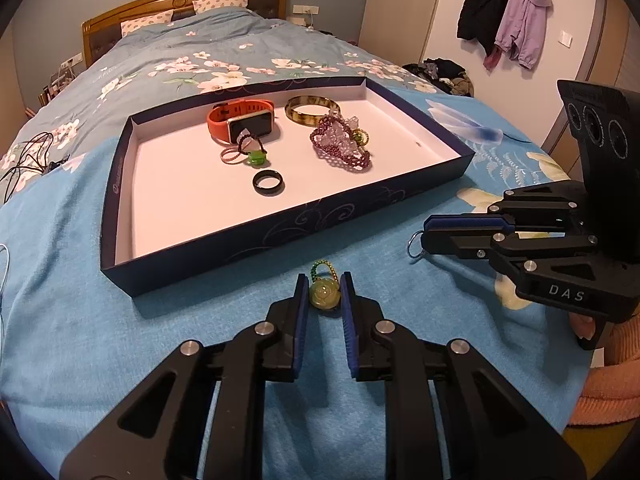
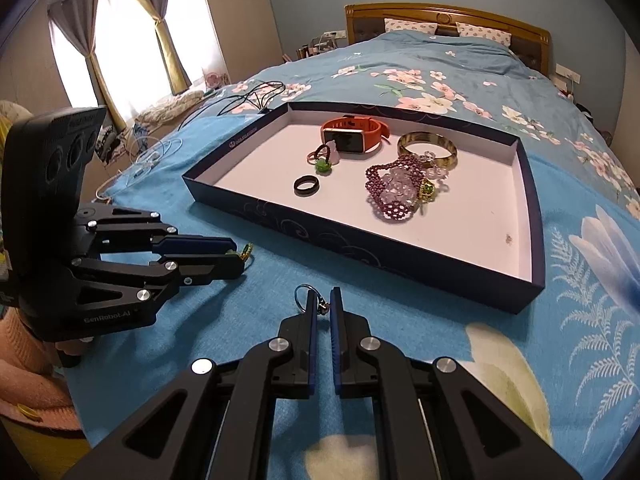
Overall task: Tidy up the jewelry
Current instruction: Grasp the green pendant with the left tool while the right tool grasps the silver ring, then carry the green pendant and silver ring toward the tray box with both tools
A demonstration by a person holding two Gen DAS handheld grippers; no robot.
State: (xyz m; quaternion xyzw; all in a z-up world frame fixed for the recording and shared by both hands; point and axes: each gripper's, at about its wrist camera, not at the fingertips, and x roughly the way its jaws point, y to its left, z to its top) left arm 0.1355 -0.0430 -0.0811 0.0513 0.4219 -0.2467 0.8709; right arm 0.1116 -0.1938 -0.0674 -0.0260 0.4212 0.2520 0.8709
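A shallow dark-blue tray (image 1: 248, 236) (image 2: 360, 246) lies on the bed. In it are an orange smartwatch (image 1: 240, 120) (image 2: 352, 134), a brown bangle (image 1: 312, 109) (image 2: 427, 146), a purple bead bracelet (image 1: 340, 144) (image 2: 394, 192), a black ring (image 1: 268, 182) (image 2: 307, 185) and a green-stone ring (image 1: 256, 157) (image 2: 323, 166). My left gripper (image 1: 325, 294) (image 2: 236, 256) is shut on a green carved pendant (image 1: 325, 295) with a beaded loop, in front of the tray. My right gripper (image 2: 322, 306) (image 1: 426, 234) is shut on a small metal ring (image 2: 303, 293) (image 1: 415, 243).
The blue floral bedspread (image 1: 120, 340) covers the bed. Black cables (image 1: 28, 160) lie left of the tray. Clothes hang on the far wall (image 1: 508, 16). A window with curtains (image 2: 120, 48) is at the left in the right wrist view.
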